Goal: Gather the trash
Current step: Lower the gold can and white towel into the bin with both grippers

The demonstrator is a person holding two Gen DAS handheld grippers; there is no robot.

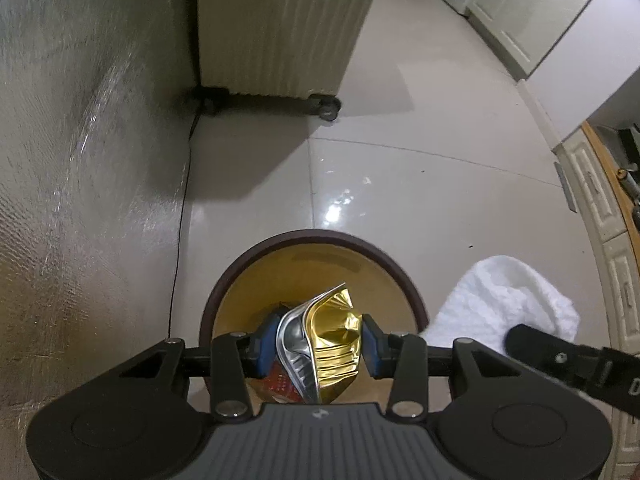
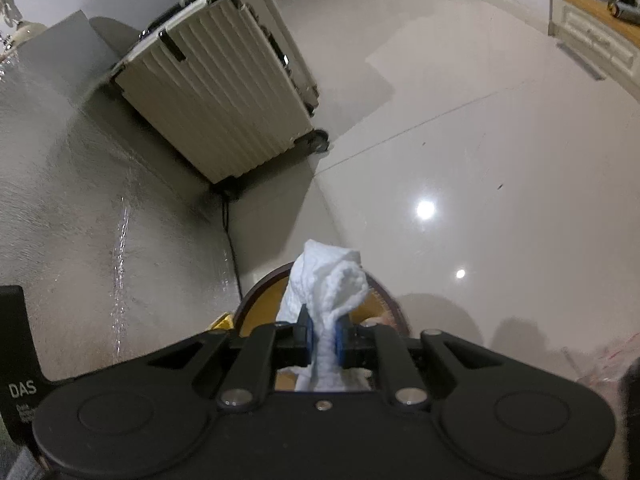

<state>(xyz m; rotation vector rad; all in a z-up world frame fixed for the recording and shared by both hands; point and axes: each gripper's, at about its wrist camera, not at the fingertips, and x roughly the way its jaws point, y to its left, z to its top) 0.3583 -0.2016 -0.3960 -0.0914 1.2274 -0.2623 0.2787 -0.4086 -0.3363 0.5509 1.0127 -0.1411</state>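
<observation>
Wall (image 1: 80, 200) filled the left of both views, and a thin black cable (image 1: 180, 240) ran down along its foot. Beside it stood a ribbed pale suitcase (image 1: 280, 28), its top cut off in the left view. Nearer, a round bin (image 1: 312, 236) with a dark rim and yellow inside sat on the glossy floor (image 1: 440, 140); its near part was hidden behind both tools. The left claw (image 1: 318, 342) pointed steeply down over the bin's mouth, its blue pads pressed on a crumpled gold and silver wrapper (image 1: 332, 336). Something red showed below the wrapper, too hidden to name. In the right view the bin (image 2: 276, 276) showed only as an arc of rim. The right claw (image 2: 325, 340), also tilted down above the bin, was nearly closed, pinching a wad of white tissue (image 2: 332, 280) that stuck up past its pads. At far right, cabinets (image 1: 592, 216) curved along the edge, blurred.
</observation>
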